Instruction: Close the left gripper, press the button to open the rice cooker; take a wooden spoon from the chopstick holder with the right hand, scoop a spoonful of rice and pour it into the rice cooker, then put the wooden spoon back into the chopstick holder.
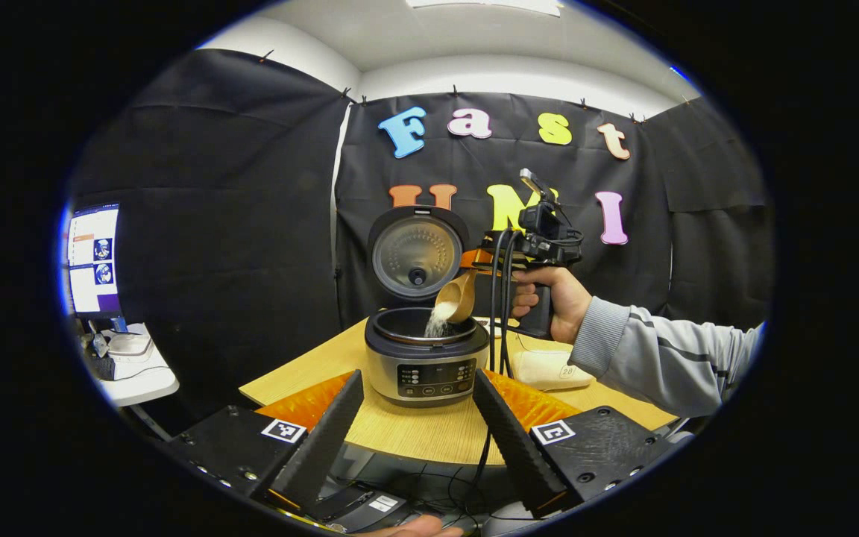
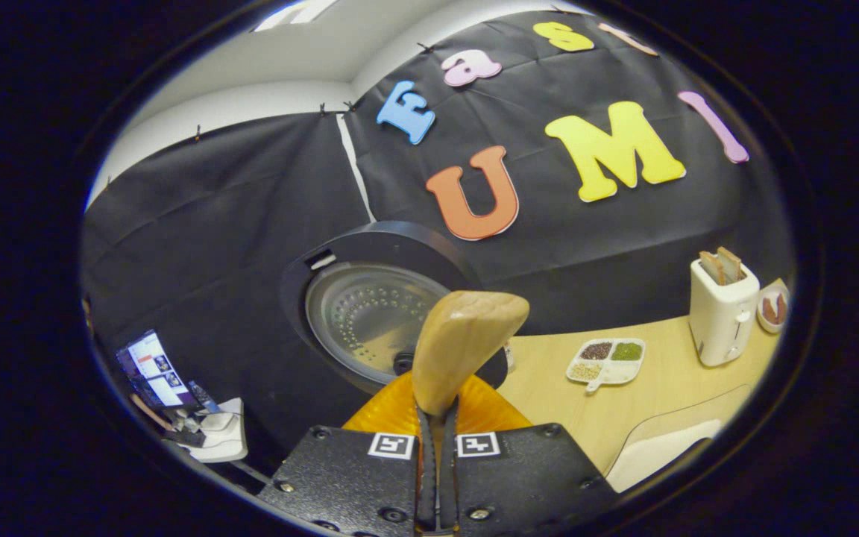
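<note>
One wooden spoon [image 1: 458, 297] tipping rice into one rice cooker [image 1: 426, 358]; right tongs [image 2: 437, 447] pinching spoon, left tongs [image 1: 417, 425] spread.

rice cooker [image 1: 426, 358]: silver-black, lid [image 1: 416, 253] upright open, on wooden table | wooden spoon [image 1: 458, 297]: tilted over pot, white rice [image 1: 437, 324] pouring in

Readable only: the number 28 on a pale cloth pouch [image 1: 549, 368] lying on the bench [image 1: 429, 436] beside the rice cooker [image 1: 426, 358].
</note>
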The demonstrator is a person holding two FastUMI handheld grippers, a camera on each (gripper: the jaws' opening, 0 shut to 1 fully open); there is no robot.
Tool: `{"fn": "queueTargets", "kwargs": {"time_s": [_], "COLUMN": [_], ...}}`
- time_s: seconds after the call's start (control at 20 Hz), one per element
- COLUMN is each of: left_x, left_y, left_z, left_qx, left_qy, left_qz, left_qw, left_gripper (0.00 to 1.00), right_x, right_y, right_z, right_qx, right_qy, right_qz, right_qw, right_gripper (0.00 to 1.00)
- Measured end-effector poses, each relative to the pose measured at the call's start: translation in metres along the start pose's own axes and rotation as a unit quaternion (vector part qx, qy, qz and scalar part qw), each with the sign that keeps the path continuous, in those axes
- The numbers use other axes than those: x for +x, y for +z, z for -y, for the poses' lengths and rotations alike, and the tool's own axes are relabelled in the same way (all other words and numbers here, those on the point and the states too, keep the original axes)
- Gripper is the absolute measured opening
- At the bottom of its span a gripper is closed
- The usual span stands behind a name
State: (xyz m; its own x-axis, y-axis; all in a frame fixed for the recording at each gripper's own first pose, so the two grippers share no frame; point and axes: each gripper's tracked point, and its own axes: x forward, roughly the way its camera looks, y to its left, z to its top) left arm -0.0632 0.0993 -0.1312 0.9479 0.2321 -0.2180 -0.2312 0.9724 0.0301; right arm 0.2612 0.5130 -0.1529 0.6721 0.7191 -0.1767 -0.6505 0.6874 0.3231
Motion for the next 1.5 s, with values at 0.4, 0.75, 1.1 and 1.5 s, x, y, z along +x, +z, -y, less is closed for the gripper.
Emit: {"fn": "queueTargets", "kwargs": {"time_s": [0.4,0.75,1.1,1.5], "left_x": [-0.002,0.000,0.004,0.008], "left_y": [-0.003,-0.003,-0.008,-0.009], "left_z": [-0.003,-0.002,0.004,0.017], "left_qx": [0.002,0.008,0.004,0.001], "left_qy": [-0.003,-0.007,-0.011,-0.018], "left_qz": [0.000,0.002,-0.007,-0.012], "left_qw": [1.000,1.000,1.000,1.000], "left_gripper": [0.95,0.95,0.95,0.95], "right_x": [0.006,0.003,-0.002,-0.021], "right_y": [-0.015,-0.013,-0.011,-0.001], "right_z": [-0.009,-0.027,-0.043,-0.019], "right_qx": [-0.070,-0.190,-0.320,-0.302], "right_qy": [-0.011,-0.007,-0.009,-0.019], "right_qz": [-0.013,-0.010,0.005,0.015], "right_qw": [0.997,0.982,0.947,0.953], "right_gripper": [0.08,0.07,0.07,0.08]}}
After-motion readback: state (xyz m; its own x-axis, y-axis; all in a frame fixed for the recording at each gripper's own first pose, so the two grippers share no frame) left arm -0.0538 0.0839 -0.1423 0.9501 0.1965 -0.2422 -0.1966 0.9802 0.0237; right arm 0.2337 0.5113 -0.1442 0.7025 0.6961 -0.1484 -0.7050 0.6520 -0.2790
